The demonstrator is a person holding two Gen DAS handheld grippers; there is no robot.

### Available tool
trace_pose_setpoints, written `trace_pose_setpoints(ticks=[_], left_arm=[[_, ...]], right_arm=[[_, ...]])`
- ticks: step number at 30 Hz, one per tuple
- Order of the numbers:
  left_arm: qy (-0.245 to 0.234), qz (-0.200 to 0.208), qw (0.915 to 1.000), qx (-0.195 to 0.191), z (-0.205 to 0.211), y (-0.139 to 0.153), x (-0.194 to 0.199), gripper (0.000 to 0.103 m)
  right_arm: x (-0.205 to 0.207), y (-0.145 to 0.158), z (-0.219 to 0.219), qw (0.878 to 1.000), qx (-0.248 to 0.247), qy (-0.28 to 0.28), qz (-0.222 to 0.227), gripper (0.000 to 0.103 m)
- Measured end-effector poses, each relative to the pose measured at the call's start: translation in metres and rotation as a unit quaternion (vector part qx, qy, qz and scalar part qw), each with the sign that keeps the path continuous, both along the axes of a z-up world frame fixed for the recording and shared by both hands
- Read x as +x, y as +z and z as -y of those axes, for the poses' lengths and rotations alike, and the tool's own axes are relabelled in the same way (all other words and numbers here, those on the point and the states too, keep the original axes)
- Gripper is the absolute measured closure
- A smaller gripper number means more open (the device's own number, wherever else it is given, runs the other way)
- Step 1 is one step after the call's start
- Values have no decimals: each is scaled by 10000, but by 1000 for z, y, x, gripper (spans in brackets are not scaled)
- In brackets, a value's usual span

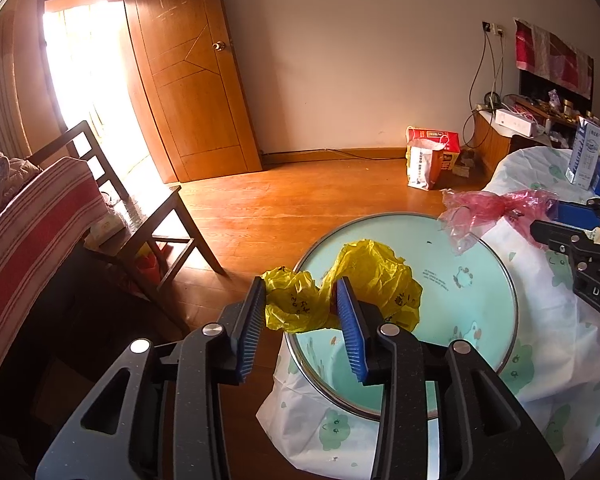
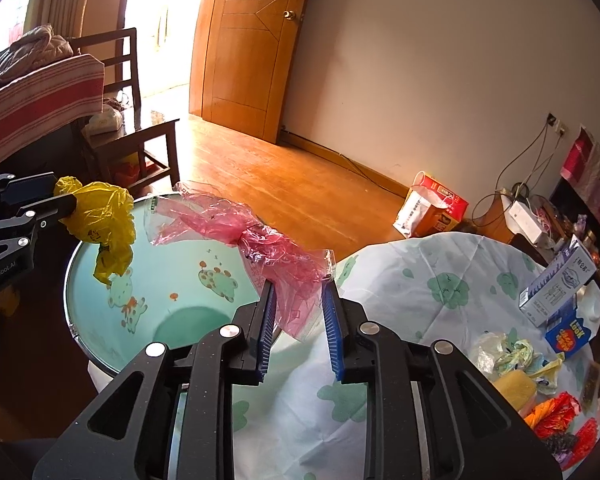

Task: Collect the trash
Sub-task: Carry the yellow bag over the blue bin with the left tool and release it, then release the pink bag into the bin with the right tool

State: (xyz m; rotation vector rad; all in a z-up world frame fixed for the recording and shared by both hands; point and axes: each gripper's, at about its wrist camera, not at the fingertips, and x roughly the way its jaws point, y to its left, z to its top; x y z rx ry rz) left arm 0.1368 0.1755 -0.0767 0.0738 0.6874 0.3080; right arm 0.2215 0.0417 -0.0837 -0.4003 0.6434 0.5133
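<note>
Left wrist view: the left gripper (image 1: 300, 312) has a yellow bag (image 1: 340, 292) between its blue pads (image 1: 350, 328), jaws parted to about a middling gap. The film looks slack there, and whether the pads press it cannot be told. The bag hangs over the near-left rim of a round bin (image 1: 476, 236) lined with a pale-green cartoon liner. At the right edge, the right gripper (image 1: 560, 220) carries a pink bag (image 1: 484, 212) over the bin's far-right rim.

Right wrist view: the right gripper's (image 2: 300, 312) jaws stand narrowly apart with the pink bag (image 2: 268, 248) draped between them and over the bin (image 2: 70, 280). The yellow bag (image 2: 100, 224) dangles above the bin's left rim from the left gripper (image 2: 58, 200).

Judged from this, both bags are at the drop-off, neither yet inside. On the table (image 2: 440, 280), wrappers (image 2: 516, 360) near the right edge and cartons (image 2: 556, 284) behind them wait to be collected.
</note>
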Motion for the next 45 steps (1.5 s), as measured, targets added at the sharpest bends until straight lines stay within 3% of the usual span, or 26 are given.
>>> trace_pose_setpoints(ticks=[1,5,8,10,12,18,22,29,39,40,42,44,45], left_arm=[[-21,13,10000,15,1,0,0,58],[-142,65,9999,-7,7,-1,-1,45],[-188,17,9998,-11,12,-4,0,41],[-196,18,9998,-40,16,-6,-1,26],[-242,22,9997,-75,23,-9,-2,20],[-779,-157,9967,-170,70,-21,-4,19],[-1169,-249,9928,-93,110,-27,-5,19],[-1816,-298,9829,-24,180,-29,-9,19],[-2674,-88,9633,-196,266,-16,5,19],[-2789,-155,9597,-292,273,-19,9,21],[-2912,-368,9552,-372,285,-28,17,41],[-3145,-618,9460,-485,295,-37,21,85],[-3204,-675,9435,-507,298,-39,20,92]], right_arm=[[0,-1,-1,10000,1,29,-9,62],[-1,-5,-6,9999,6,76,-65,43],[-3,-5,-4,9999,30,64,-89,41],[-8,-1,2,9999,75,14,-87,41],[-15,7,16,9998,147,-77,-72,40],[-57,38,105,9967,491,-609,206,32],[-86,46,188,9876,698,-1346,416,29],[-123,22,292,9675,791,-2374,370,29],[-148,-13,360,9510,952,-2935,186,29],[-149,-14,363,9497,1019,-2956,176,29],[-150,-16,363,9483,1155,-2953,145,28],[-151,-18,360,9495,1234,-2882,116,28],[-152,-19,357,9506,1267,-2832,121,28]])
